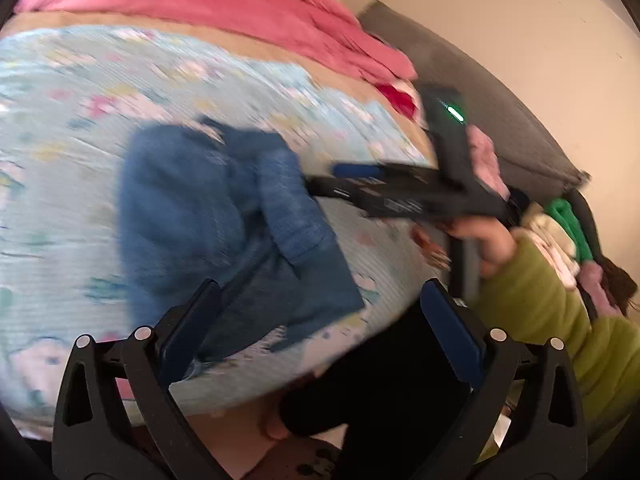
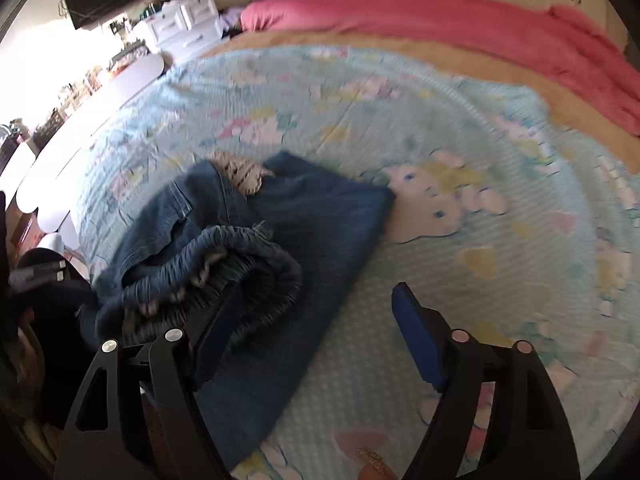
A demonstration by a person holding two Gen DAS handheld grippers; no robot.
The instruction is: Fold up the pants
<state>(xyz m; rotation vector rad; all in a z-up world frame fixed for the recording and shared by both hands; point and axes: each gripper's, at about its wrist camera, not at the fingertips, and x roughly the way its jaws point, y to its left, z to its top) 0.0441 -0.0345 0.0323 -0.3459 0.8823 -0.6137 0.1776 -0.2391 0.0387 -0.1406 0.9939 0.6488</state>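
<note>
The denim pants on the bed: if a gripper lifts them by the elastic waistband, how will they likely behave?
The denim pants would probably sag and unfold, since they lie in soft, rumpled layers. The gathered waistband looks stretchy, so it may give before the rest lifts. Denim this thick likely hangs fairly heavy for its size. Both the right gripper and left gripper are open.

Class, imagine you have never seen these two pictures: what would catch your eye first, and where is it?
The crumpled blue denim pants lie bundled mid-bed on the pale blue cartoon-print sheet, elastic waistband nearest the camera. A pink blanket runs along the bed's far edge. Both the left gripper and the right gripper are open, holding nothing.
</note>
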